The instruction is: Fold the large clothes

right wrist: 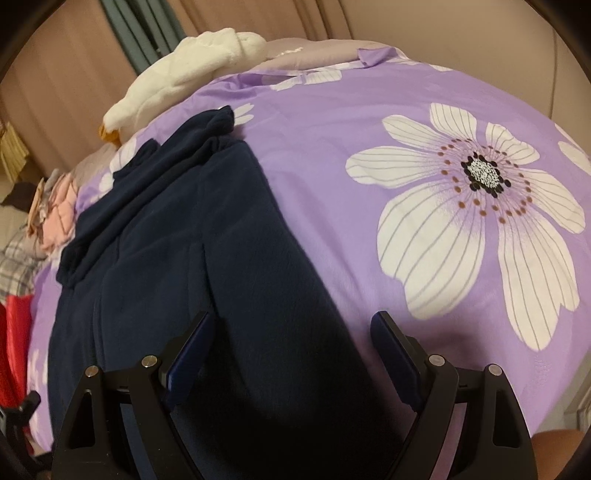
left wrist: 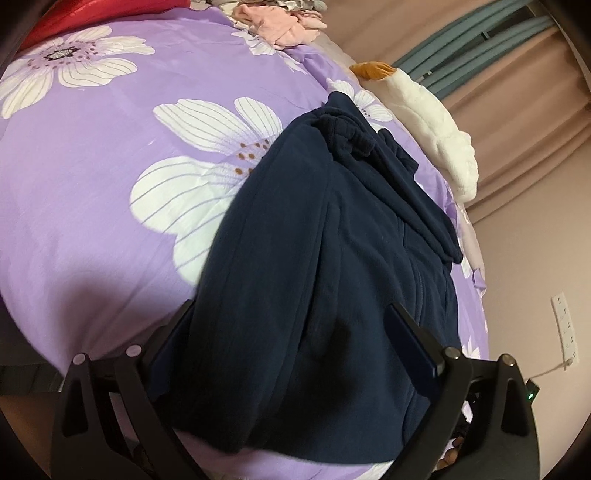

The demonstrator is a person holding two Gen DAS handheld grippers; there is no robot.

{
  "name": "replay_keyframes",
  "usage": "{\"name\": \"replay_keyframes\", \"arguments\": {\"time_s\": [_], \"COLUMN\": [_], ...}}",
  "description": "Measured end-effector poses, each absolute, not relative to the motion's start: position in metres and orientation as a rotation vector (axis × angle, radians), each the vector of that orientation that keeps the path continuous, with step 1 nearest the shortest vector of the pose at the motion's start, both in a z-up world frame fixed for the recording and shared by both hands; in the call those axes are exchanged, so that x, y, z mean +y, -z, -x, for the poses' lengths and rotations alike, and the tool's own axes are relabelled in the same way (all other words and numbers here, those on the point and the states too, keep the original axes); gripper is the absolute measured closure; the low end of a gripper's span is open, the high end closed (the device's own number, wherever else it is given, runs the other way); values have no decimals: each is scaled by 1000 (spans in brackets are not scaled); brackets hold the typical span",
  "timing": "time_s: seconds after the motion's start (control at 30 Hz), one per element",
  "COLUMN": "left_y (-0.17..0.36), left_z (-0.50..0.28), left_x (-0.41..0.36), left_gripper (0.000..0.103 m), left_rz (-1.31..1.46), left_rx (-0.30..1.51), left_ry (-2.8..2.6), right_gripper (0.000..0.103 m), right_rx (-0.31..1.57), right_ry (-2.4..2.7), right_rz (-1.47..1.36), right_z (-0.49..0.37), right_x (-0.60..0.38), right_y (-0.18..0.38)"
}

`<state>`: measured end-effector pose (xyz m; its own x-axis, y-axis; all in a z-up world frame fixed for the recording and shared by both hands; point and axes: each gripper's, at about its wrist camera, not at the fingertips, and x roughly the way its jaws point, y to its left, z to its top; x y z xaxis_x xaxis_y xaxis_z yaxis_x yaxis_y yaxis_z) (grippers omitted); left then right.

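Observation:
A navy blue fleece garment [left wrist: 325,258] lies folded lengthwise on the purple flowered bedspread [left wrist: 92,184], with its ribbed cuffs bunched at the far end. My left gripper [left wrist: 291,332] is open, its jaws spread wide around the near end of the garment, whose edge drapes over the left finger. In the right wrist view the same garment [right wrist: 203,240] runs away from me on the bedspread [right wrist: 332,184]. My right gripper [right wrist: 291,347] is open just above the garment's near right edge, holding nothing.
A white plush toy [left wrist: 428,122] with an orange tip lies at the bed's far edge, also in the right wrist view [right wrist: 184,77]. Pink clothes [left wrist: 280,26] and a red item [left wrist: 92,18] are piled at the far side. Curtains [left wrist: 517,110] and a wall socket strip [left wrist: 565,328] stand beyond the bed.

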<state>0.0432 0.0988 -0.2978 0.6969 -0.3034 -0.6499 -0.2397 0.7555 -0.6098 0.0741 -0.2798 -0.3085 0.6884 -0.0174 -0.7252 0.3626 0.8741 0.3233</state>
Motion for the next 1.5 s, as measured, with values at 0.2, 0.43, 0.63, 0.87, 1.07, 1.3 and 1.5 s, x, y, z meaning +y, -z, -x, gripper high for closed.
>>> {"name": "replay_keyframes", "arguments": {"time_s": [0.2, 0.43, 0.63, 0.87, 1.07, 1.3, 1.5], "left_y": [298, 293, 294, 311, 312, 325, 302], "left_z": [-18, 1, 9, 21, 16, -18, -37], "left_x": [103, 94, 104, 121, 98, 86, 81], "left_gripper": [5, 11, 13, 12, 2, 2, 7], "left_rz": [823, 808, 850, 905, 872, 1099, 820], "left_rx": [786, 752, 724, 754, 749, 754, 664], "left_ry": [83, 17, -16, -119, 12, 325, 107], "right_gripper": [17, 17, 17, 17, 17, 14, 14], "right_rx": [766, 745, 736, 733, 740, 723, 653], "right_ry": [174, 142, 169, 277, 234, 54, 72], "right_rz": [-551, -590, -600, -607, -607, -670, -660], "right_z": [-49, -42, -38, -15, -12, -24, -57], "right_x": [-274, -265, -269, -288, -274, -244, -249], "right_y": [308, 307, 303, 313, 315, 316, 317]}}
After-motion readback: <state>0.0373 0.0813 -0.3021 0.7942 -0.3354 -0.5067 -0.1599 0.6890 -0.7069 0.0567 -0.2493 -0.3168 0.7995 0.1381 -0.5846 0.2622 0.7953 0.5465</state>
